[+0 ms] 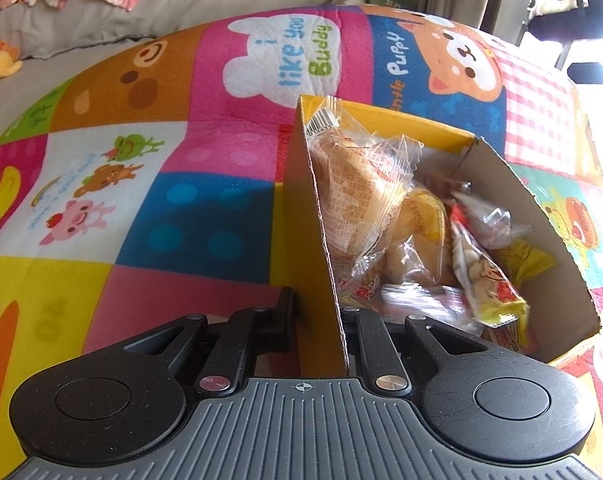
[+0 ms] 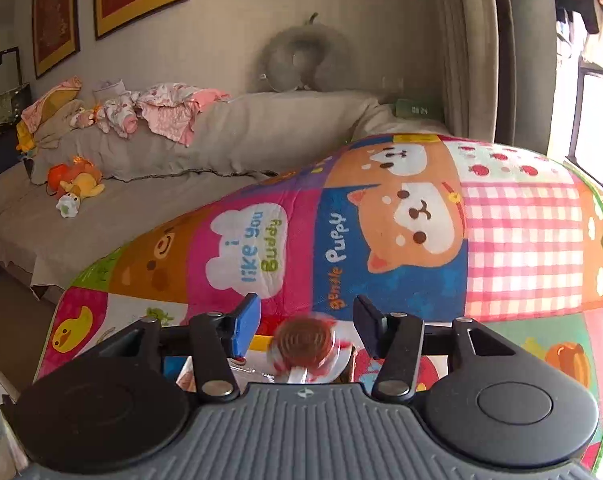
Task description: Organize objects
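A yellow cardboard box point(image 1: 301, 216) stands on the colourful play mat point(image 1: 205, 152), filled with several wrapped snacks point(image 1: 365, 196). My left gripper point(image 1: 321, 312) straddles the box's near left wall, one finger outside and one inside, pinching the cardboard. My right gripper point(image 2: 305, 320) hangs open above the mat point(image 2: 501, 220). A round wrapped snack point(image 2: 306, 344) with a brown disc and red-white wrapper lies between and below its fingers, untouched by the pads and slightly blurred.
A grey sofa point(image 2: 181, 168) behind the mat holds pink clothes point(image 2: 169, 108), plush toys point(image 2: 75, 184) and a neck pillow point(image 2: 305, 60). Curtains and a bright window point(image 2: 593, 120) are at the right. Bare floor point(image 2: 5, 320) lies at left.
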The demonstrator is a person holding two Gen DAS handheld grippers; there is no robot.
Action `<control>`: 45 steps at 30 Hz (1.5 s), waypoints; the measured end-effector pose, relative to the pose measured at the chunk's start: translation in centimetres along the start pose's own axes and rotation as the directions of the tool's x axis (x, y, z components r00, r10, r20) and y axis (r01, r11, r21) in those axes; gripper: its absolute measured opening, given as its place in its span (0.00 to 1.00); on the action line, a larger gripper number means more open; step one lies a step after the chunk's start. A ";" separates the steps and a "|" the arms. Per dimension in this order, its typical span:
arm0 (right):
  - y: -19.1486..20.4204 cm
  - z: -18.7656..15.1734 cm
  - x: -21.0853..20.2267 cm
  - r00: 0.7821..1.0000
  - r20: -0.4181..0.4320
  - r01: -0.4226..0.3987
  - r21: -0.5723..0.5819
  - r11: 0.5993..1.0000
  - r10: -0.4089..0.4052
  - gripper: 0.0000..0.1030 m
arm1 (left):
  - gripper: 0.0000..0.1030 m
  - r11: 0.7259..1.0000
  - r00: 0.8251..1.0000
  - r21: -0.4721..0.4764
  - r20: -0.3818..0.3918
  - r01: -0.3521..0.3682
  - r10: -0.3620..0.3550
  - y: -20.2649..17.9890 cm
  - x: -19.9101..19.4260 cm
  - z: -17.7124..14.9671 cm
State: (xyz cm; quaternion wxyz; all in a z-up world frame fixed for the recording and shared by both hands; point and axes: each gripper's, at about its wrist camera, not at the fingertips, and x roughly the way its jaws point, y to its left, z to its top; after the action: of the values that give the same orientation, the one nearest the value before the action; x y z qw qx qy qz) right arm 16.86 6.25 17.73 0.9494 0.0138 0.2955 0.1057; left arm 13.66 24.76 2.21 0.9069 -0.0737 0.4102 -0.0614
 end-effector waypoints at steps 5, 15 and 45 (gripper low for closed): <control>-2.0 -1.9 0.6 0.999 -0.045 0.017 0.024 1.000 -0.016 0.56 | 0.14 1.000 1.000 -0.003 0.003 0.000 0.000 0.0 0.0 0.0; -3.3 -11.3 -3.5 0.991 -0.121 -0.075 -0.171 0.982 0.054 0.71 | 0.13 1.000 1.000 0.002 -0.015 -0.018 0.018 -1.1 0.4 0.7; -5.9 -17.8 -6.6 0.994 -0.014 0.109 -0.044 0.993 -0.110 1.00 | 0.41 0.990 0.959 0.129 0.283 -0.058 0.019 -5.0 -8.5 -0.8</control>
State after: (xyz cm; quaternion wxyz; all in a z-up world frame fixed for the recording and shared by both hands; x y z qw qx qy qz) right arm 2.70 -1.54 6.20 0.9513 -0.0241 0.3013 0.0599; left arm 7.20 21.29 8.85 0.9599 -0.0118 0.2735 -0.0604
